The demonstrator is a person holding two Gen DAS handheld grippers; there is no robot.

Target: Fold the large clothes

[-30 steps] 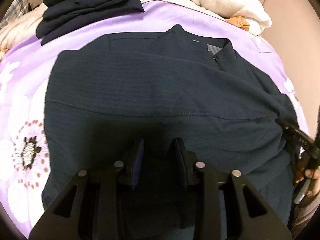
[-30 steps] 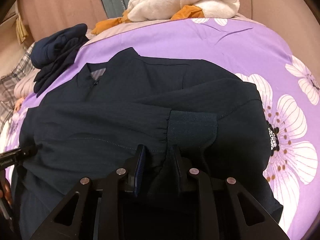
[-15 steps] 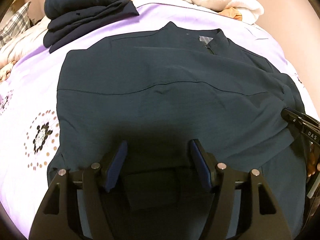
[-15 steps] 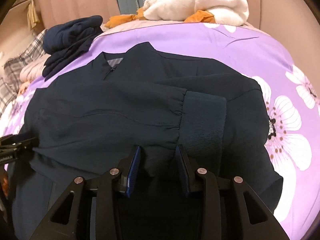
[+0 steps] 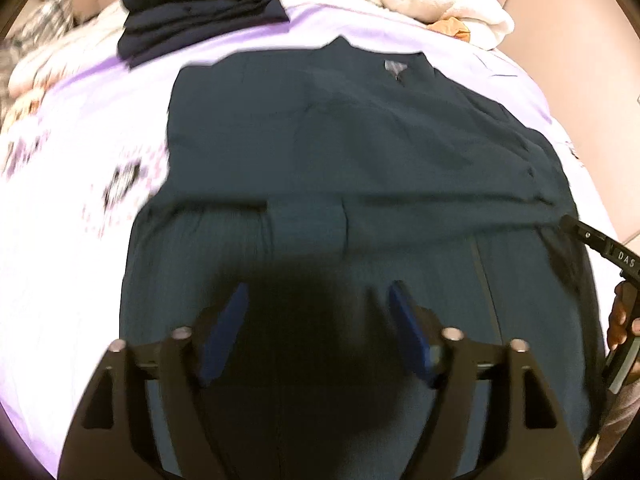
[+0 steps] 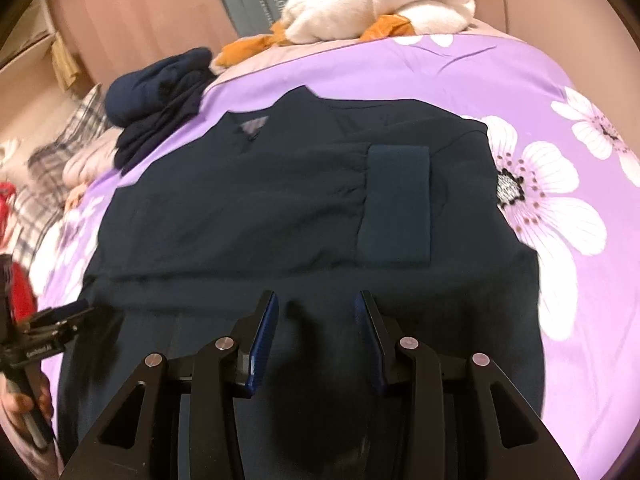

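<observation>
A dark navy jacket [image 5: 360,152] lies flat on the purple flowered bedspread [image 5: 80,152], collar at the far end, both sleeves folded across the body. One ribbed cuff [image 5: 306,224] lies mid-body. In the right wrist view the jacket [image 6: 248,200] shows the other cuff [image 6: 396,204]. My left gripper [image 5: 318,304] is open and empty above the lower part of the jacket. My right gripper [image 6: 316,312] is open and empty above the hem area. The right gripper also shows at the left wrist view's right edge [image 5: 600,244].
A stack of folded navy clothes [image 5: 200,4] sits at the far left of the bed. A white fleece bundle [image 6: 380,4] with orange cloth lies at the far end. Plaid fabric [image 6: 60,152] lies off the bed's left. A pink wall stands behind.
Both grippers opened, let go of the sleeves and drew back toward the hem. The sleeves now lie folded across the jacket's body.
</observation>
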